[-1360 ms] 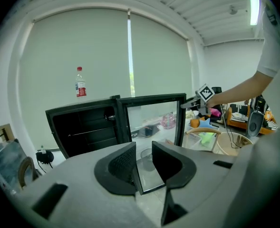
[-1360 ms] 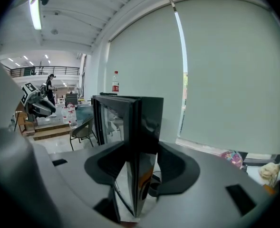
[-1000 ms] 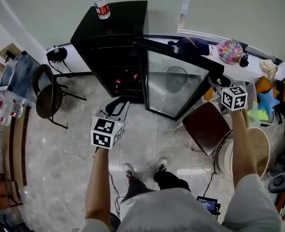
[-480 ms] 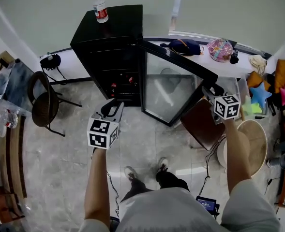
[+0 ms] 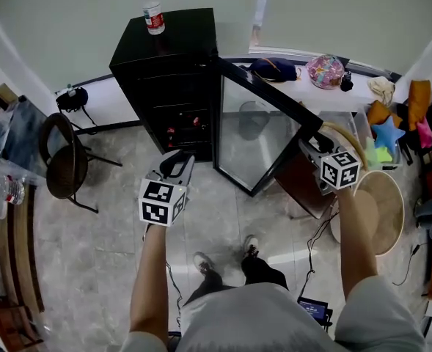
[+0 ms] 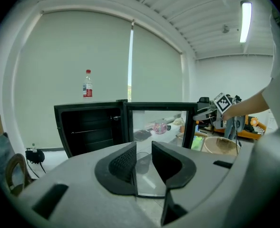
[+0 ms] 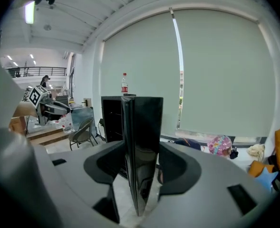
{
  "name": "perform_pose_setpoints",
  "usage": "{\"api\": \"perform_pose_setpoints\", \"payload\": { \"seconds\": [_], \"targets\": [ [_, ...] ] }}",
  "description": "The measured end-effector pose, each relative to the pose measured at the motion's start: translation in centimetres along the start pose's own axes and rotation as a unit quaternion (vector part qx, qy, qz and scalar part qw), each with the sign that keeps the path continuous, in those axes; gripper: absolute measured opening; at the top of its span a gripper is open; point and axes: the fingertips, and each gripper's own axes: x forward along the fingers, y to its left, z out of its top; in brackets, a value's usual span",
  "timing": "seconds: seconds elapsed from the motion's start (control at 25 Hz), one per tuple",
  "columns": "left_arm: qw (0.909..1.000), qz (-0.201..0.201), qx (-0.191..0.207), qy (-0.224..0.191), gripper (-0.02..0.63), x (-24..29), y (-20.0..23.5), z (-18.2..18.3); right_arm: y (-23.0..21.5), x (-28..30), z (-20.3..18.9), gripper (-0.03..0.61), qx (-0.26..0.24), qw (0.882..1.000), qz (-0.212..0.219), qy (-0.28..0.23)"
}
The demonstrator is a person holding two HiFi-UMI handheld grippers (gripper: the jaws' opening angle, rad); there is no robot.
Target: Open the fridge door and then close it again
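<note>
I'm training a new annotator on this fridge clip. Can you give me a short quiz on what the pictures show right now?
1. True or false: the fridge door is closed.
2. What stands on top of the fridge? A) a bottle B) a mug C) a lamp
3. Short answer: which claw has the door's free edge between its jaws?

Key:
1. False; it stands open.
2. A.
3. The right claw; its jaws are opening, with the edge between them.
</note>
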Motion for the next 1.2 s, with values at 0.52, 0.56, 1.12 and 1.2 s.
{"api": "perform_pose_setpoints", "payload": {
  "seconds": [0.52,0.56,1.12,1.2],
  "targets": [
    [0.9991,-0.040,-0.009,-0.009,0.092,-1.7,-0.6,-1.7,9.1,-2.3,-0.7,0.187,-0.011,0.998,0.054,0.001],
    [0.9990,-0.043,-0.008,-0.009,0.092,-1.8,-0.7,-1.9,9.8,-2.4,-0.7,0.186,-0.011,0.998,0.059,0.000],
    [0.9985,-0.050,-0.023,-0.007,0.092,-4.7,-0.4,-4.2,19.9,-1.8,-0.1,0.107,-0.048,0.985,0.165,0.025],
    [0.9984,-0.050,-0.025,-0.004,0.092,-5.1,-0.3,-4.9,21.7,-1.3,0.2,0.101,-0.056,0.981,0.183,0.025]
  ]
}}
